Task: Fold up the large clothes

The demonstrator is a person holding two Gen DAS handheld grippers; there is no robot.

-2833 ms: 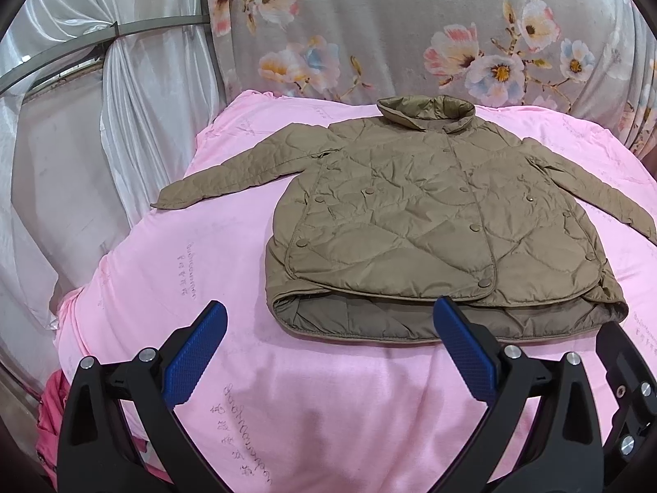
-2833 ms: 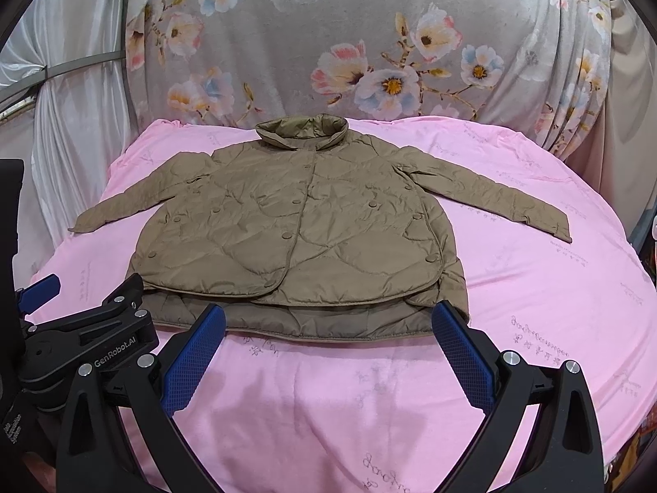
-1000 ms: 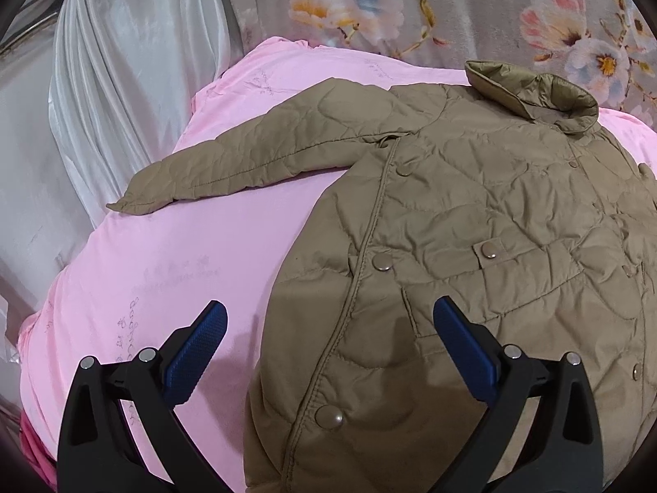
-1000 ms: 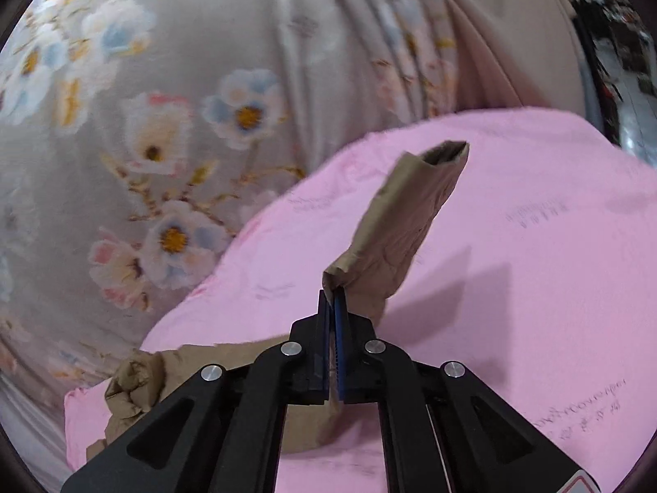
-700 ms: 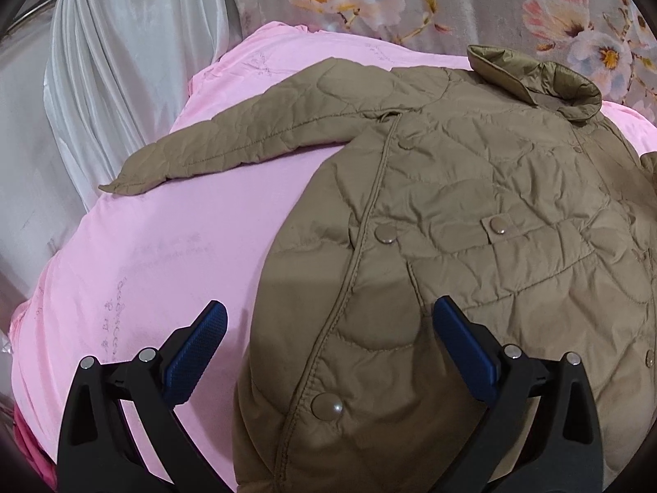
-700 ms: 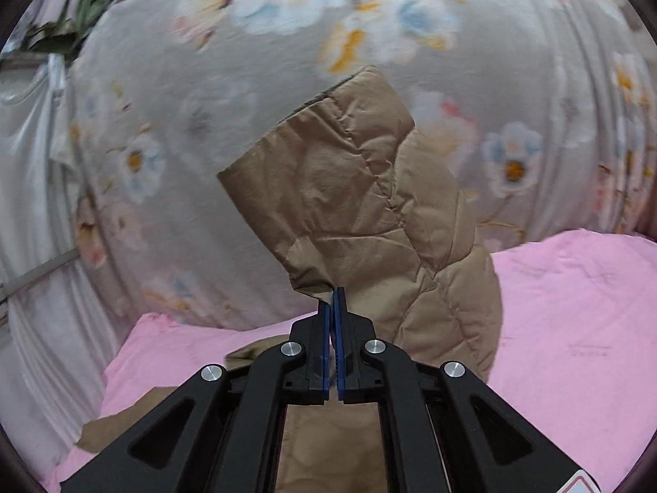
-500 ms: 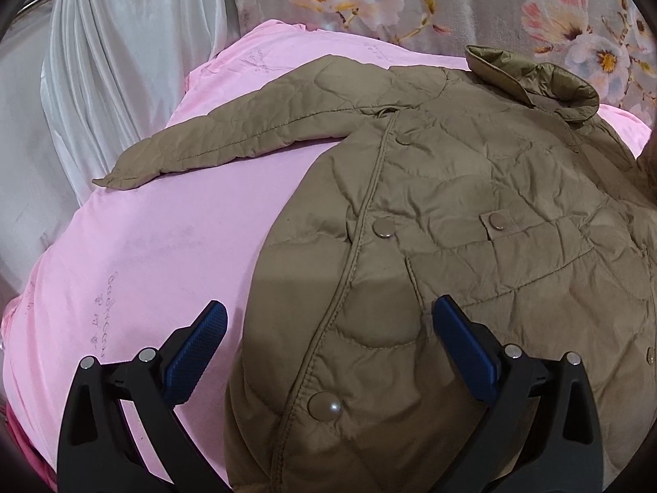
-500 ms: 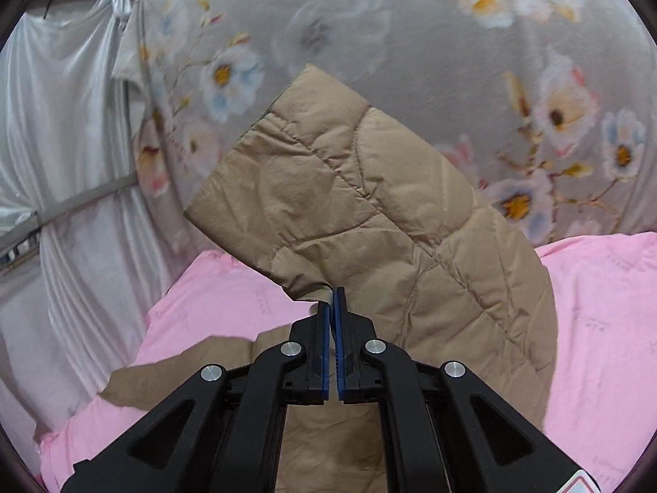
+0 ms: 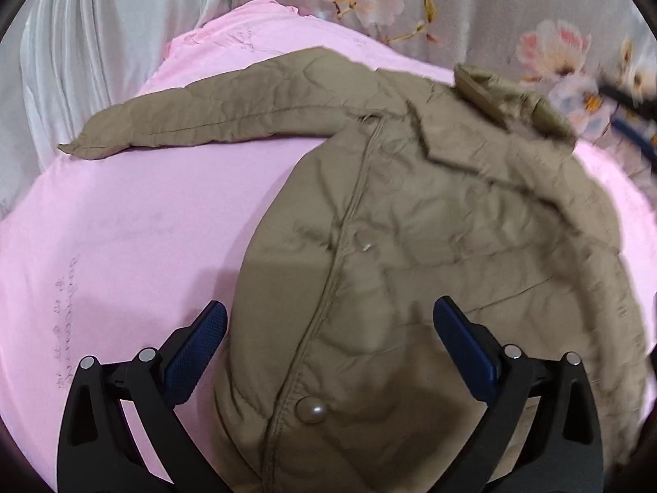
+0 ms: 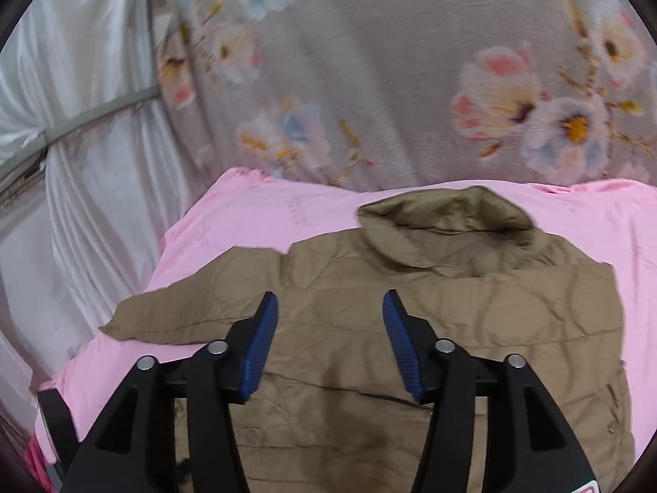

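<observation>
jacket of quilted khaki lies spread on the pink sheet that covers the tabletop, front side up, its stand-up collar toward the floral curtain at the back; one sleeve stretches flat out to the side toward the white drape, its cuff resting on the pink cloth; the other sleeve lies folded across the chest of the jacket, a broad band running just below the collar, its edge showing as a straight crease in the right wrist view; a round snap button shows on the front placket near the hem, between the left jaws.

left gripper hangs over the lower front of the jacket, tilted downward, its blue-padded jaws standing wide apart with nothing pinched between them; one blue pad sits above bare pink sheet, the other above the quilted fabric.

right gripper is over the middle of the jacket, above the folded sleeve; its jaws are opening, parted with only air between the pads, the fabric lying loose below; a dark shadow falls on the cloth beneath it; the edges of both views are somewhat blurred.
</observation>
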